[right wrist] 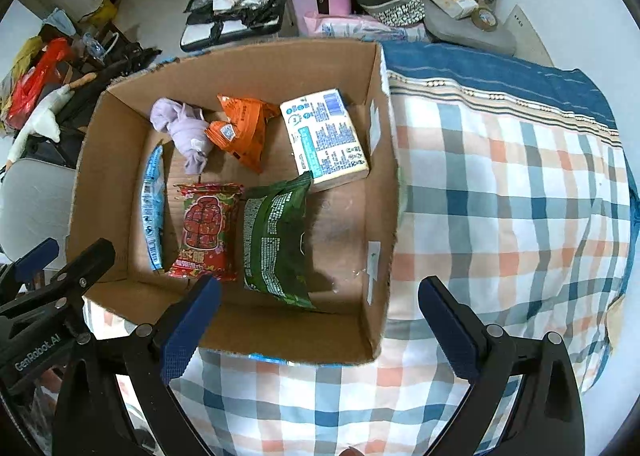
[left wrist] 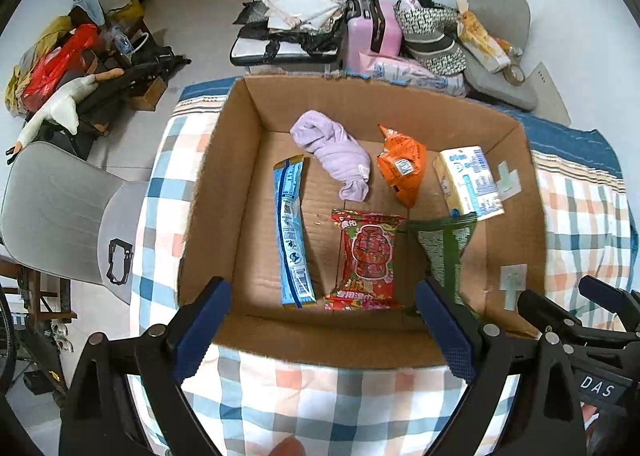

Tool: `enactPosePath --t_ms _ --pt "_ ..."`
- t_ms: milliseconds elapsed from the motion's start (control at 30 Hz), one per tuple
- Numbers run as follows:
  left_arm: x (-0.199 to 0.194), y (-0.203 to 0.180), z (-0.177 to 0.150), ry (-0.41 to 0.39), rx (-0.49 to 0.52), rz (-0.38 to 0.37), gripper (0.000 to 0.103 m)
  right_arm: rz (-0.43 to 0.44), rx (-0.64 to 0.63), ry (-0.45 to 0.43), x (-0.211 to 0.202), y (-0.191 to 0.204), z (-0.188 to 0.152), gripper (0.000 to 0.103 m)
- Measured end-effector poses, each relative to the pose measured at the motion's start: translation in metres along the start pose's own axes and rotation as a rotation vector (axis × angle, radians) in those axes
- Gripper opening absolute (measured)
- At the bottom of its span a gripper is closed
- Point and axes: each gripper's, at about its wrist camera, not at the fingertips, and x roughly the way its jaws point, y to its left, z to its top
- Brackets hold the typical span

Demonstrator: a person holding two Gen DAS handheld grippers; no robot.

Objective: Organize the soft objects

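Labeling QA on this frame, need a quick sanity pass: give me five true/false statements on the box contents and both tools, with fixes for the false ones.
1. Both tools are open and hold nothing. True: left tool, right tool.
2. The lilac cloth lies outside the cardboard box. False: it lies inside, near the far wall.
3. The red snack pack lies between the long blue packet and the green bag. True.
4. The orange pouch is held by the right tool. False: it rests on the box floor.
5. The tissue pack sits on the checked cloth. False: it is in the box.
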Motion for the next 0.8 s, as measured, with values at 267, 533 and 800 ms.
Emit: enactPosePath --t_ms 267,533,800 --pt "-0.072 -0.001 -0.02 -0.11 -0.001 0.006 0.095 -0.013 -0.022 -0.138 -0.073 0.001 -0.024 0.101" --pt "-0.152 0.004 -0.043 -0.226 -0.014 0.007 0.095 -0.013 -0.037 -0.294 -0.163 0.001 -0.062 0.101" --pt "-0.213 0.004 -0.072 -0.299 -0.013 0.018 0.095 -0.014 -0.032 -0.38 -0.23 -0.004 -0.102 0.101"
